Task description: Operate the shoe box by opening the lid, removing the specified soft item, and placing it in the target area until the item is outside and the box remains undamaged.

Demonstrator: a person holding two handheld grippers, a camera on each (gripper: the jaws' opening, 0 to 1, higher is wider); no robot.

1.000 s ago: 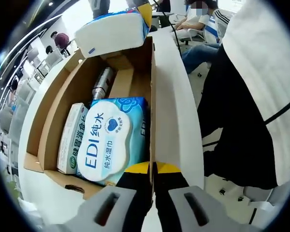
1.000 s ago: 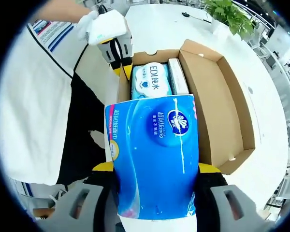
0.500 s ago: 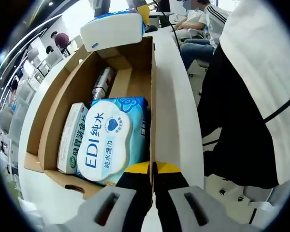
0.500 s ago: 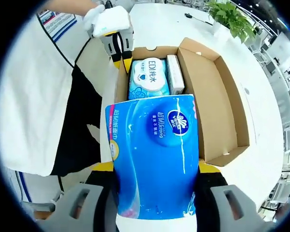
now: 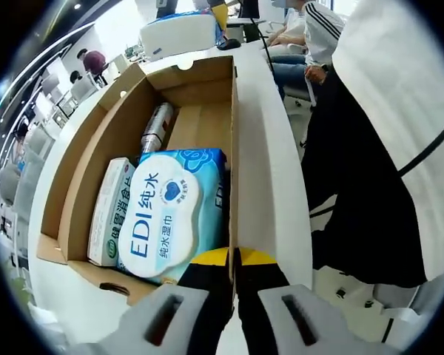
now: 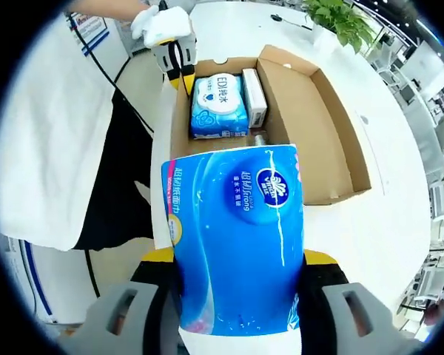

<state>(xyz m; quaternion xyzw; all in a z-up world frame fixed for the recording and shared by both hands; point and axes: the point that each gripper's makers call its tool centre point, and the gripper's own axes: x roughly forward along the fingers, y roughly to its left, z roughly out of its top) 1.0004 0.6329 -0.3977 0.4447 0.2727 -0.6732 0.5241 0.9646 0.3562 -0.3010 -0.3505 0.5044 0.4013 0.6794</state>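
The blue tissue pack [image 6: 237,240] is clamped in the right hand-held gripper [image 6: 237,277], held above the open shoe box [image 6: 322,126] on the white table [image 6: 388,222]. The left hand-held gripper [image 5: 233,259] seemingly pinches the box's wall, beside the wet wipes [image 5: 170,214].

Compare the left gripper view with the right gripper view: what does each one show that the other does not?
Left gripper view: a metal bottle lying deep in the box, and seated people behind. Right gripper view: a potted plant, and the printed front of the blue tissue pack between its jaws. Both: the open cardboard box and the wet wipes pack.
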